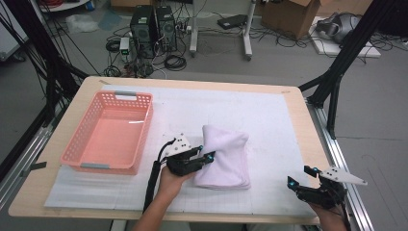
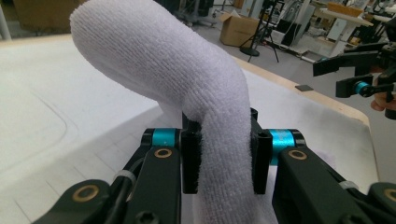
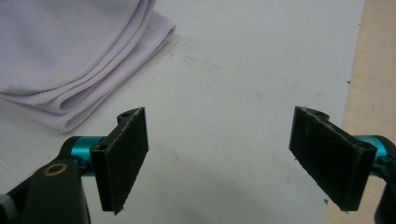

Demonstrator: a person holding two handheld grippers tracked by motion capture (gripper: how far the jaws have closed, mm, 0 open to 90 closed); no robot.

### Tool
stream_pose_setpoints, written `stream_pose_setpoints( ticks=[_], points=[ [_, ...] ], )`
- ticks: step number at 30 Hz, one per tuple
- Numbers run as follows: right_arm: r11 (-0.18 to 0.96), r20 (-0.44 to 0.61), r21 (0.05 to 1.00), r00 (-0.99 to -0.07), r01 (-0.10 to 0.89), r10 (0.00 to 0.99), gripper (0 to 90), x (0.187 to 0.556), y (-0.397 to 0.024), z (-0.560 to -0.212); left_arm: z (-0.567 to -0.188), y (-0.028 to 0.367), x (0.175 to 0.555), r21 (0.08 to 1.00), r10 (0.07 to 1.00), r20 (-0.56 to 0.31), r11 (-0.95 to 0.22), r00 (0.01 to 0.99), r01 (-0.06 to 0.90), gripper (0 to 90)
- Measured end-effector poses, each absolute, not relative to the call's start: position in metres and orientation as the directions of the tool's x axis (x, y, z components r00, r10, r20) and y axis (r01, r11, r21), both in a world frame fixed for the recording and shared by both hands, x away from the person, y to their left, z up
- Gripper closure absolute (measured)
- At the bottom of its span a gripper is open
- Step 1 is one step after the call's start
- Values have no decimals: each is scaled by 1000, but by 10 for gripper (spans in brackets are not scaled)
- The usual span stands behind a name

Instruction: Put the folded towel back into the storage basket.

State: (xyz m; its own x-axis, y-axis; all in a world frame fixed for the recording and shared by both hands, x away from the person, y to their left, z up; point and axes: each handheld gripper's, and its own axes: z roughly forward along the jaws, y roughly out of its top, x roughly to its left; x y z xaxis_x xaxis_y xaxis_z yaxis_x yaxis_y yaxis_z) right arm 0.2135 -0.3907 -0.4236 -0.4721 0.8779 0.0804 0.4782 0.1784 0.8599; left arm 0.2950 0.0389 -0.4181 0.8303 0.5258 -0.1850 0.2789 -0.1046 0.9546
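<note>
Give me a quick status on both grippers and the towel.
Left gripper shut on towel, edge lifted. Right gripper open, off to the side. Basket left of towel, nothing between.

Folded white terry-cloth towel (image 2: 187, 79): fuzzy, looped nap. Pink perforated plastic basket (image 1: 96, 159): smooth, slight sheen. Pale wooden table (image 1: 298, 96): matt.

This is a lab or research workroom. Two black tower computers (image 1: 154, 30) stand on the grey floor amid tangled black cables (image 1: 174, 61). Brown cardboard boxes (image 1: 290, 15) sit behind, black metal frame struts (image 1: 342, 61) flank the pale wooden desk (image 1: 46, 179), and a white gridded mat (image 1: 269, 120) covers it.
</note>
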Motion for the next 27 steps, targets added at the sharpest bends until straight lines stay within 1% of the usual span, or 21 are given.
stream_pose_setpoints(
  ticks=[13, 21, 27],
  points=[
    [185, 79, 857, -479, 480, 874, 185, 214, -387, -424, -376, 58, 281, 987, 508, -71, -91, 859, 135, 740],
    [192, 74, 859, -487, 474, 870, 185, 216, -384, -424, -359, 68, 276, 992, 505, -24, -93, 863, 82, 740],
    [191, 74, 861, -489, 471, 869, 185, 216, -383, -424, -350, 75, 274, 995, 505, -10, -77, 863, 57, 740]
  ],
)
